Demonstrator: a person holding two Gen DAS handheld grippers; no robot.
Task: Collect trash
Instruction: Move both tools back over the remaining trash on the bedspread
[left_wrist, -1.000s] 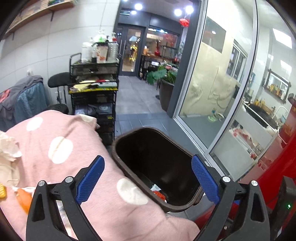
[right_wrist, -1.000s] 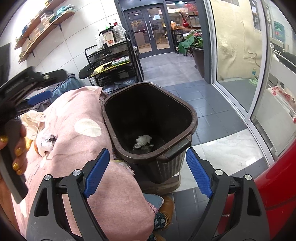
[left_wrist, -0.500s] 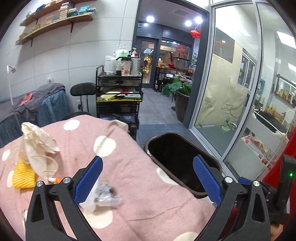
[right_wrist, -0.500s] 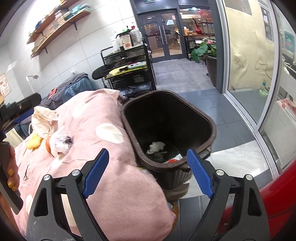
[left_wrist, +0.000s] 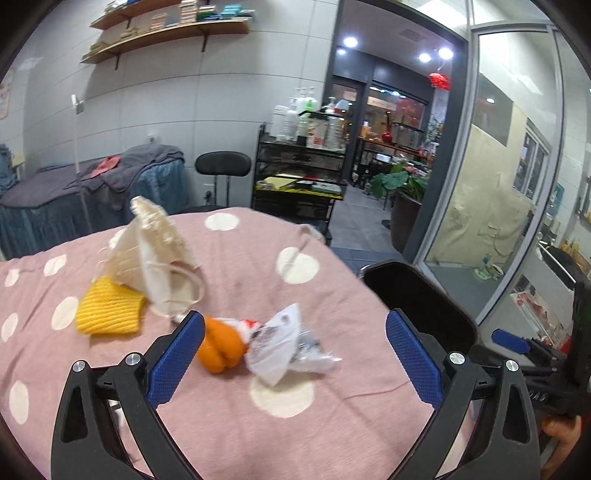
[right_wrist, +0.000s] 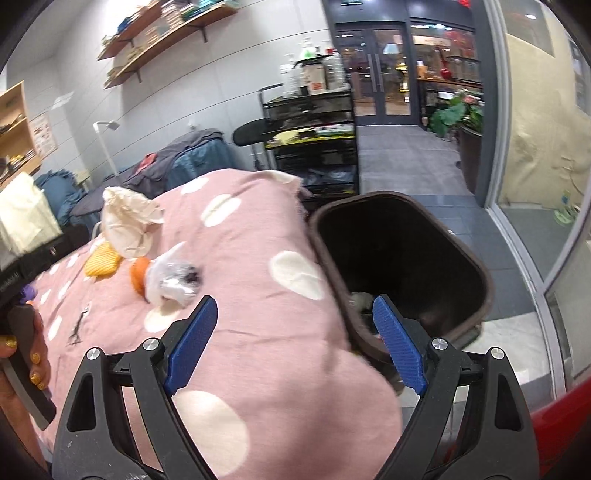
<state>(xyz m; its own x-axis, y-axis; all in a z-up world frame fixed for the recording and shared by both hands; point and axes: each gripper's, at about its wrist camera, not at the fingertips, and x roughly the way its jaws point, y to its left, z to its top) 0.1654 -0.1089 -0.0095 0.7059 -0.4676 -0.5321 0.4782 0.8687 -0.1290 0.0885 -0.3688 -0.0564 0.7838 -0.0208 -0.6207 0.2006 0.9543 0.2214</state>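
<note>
A crumpled clear plastic wrapper (left_wrist: 286, 345) lies on the pink polka-dot cover (left_wrist: 258, 424), touching an orange peel (left_wrist: 219, 349). A cream paper bag (left_wrist: 155, 251) and a yellow ridged piece (left_wrist: 109, 308) lie behind them. My left gripper (left_wrist: 293, 356) is open and empty, just in front of the wrapper. The brown trash bin (right_wrist: 402, 258) stands at the cover's right edge with white scraps inside. My right gripper (right_wrist: 293, 341) is open and empty, above the cover's edge by the bin. The wrapper (right_wrist: 171, 278), peel (right_wrist: 138, 273) and bag (right_wrist: 127, 221) also show in the right wrist view.
A black wire cart (left_wrist: 299, 177) with bottles stands behind the cover, with a black stool (left_wrist: 221, 164) and a bed with grey and blue covers (left_wrist: 92, 192) to its left. A glass wall (left_wrist: 498, 184) runs along the right. A small dark hair clip (right_wrist: 79, 325) lies on the cover.
My left gripper has swung left from over the bin to the trash on the cover. My right gripper has turned left as well, so the bin has slid to the right of its view.
</note>
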